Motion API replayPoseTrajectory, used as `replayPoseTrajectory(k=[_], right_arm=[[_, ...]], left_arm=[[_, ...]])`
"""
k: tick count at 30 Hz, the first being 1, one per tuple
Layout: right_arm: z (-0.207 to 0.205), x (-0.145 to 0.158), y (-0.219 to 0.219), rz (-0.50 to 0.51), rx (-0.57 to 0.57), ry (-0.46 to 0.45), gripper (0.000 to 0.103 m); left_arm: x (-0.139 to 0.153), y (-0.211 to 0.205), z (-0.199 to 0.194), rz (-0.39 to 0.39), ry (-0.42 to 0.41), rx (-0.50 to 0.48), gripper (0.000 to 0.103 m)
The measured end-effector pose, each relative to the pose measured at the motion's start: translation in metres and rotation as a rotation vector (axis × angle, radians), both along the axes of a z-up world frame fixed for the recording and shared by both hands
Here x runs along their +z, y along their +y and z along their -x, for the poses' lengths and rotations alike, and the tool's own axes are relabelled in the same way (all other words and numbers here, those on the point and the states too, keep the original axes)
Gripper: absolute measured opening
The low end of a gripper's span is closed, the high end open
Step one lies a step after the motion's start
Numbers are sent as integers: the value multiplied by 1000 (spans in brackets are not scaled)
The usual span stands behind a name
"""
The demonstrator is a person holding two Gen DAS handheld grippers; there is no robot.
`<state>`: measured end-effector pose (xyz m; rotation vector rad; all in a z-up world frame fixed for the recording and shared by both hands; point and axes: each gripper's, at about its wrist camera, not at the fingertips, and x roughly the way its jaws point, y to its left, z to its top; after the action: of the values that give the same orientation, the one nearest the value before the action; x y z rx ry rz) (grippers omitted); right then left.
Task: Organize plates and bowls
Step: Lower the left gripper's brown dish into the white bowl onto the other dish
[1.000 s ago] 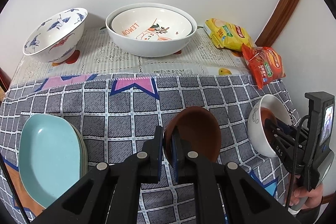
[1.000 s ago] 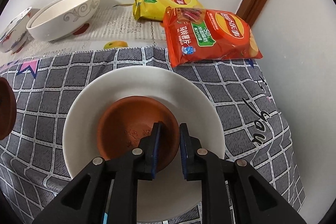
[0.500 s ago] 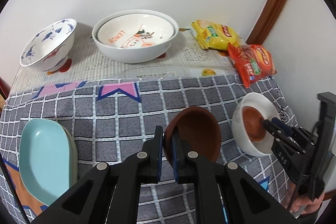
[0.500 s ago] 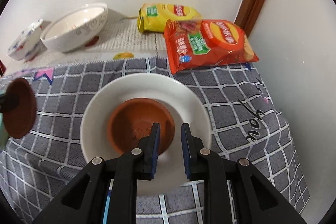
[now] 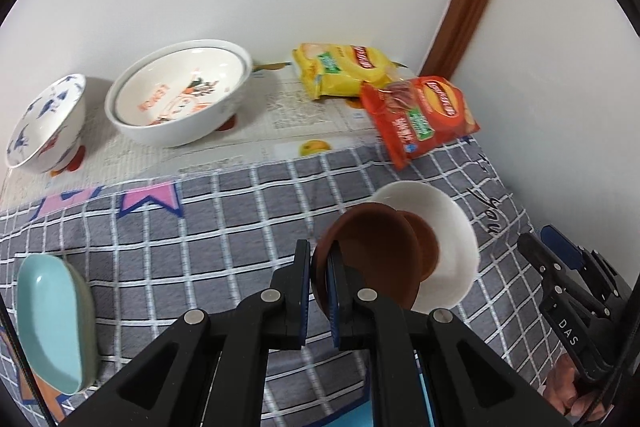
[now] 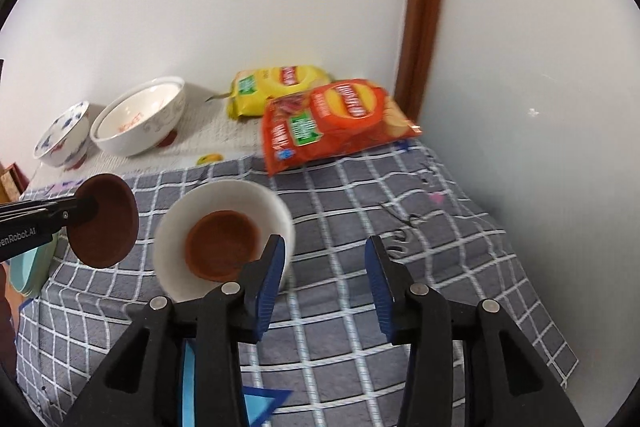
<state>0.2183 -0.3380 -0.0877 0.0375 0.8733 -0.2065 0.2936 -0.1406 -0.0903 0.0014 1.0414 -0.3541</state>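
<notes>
left gripper [image 5: 318, 279] clamps brown dish [image 5: 372, 259], frame centre | right gripper [image 6: 325, 281] just opening, empty | second dish [image 6: 222, 245] in white bowl [image 6: 176, 267]

A yellow crisp packet [image 5: 342, 69] lies by the white wall, touching a red crisp packet [image 5: 420, 115] that overlaps the grey checked cloth [image 5: 224, 223]. Printed newspaper [image 5: 288, 115] lines the back.

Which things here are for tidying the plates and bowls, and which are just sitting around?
For the job:
- brown dish pinched in the left gripper
- second brown dish inside the white bowl
- stacked white bowls
- blue-patterned bowl
- teal plates
- right gripper, jaws just opened, nothing between them

Just lying about:
- yellow crisp bag
- red crisp bag
- checked cloth
</notes>
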Motion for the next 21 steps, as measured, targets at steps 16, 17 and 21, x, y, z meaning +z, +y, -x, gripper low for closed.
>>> replayPoseTrajectory(k=[16, 17, 21], right_arm=[[20, -24, -29, 2, -57, 68, 41], [21, -25, -29, 2, -59, 72, 41], [22, -26, -26, 28, -61, 68, 41]], left_arm=[[-28, -47, -13, 11, 66, -61, 8], [-29, -48, -14, 11, 69, -62, 8], [-34, -53, -19, 14, 80, -70, 8]])
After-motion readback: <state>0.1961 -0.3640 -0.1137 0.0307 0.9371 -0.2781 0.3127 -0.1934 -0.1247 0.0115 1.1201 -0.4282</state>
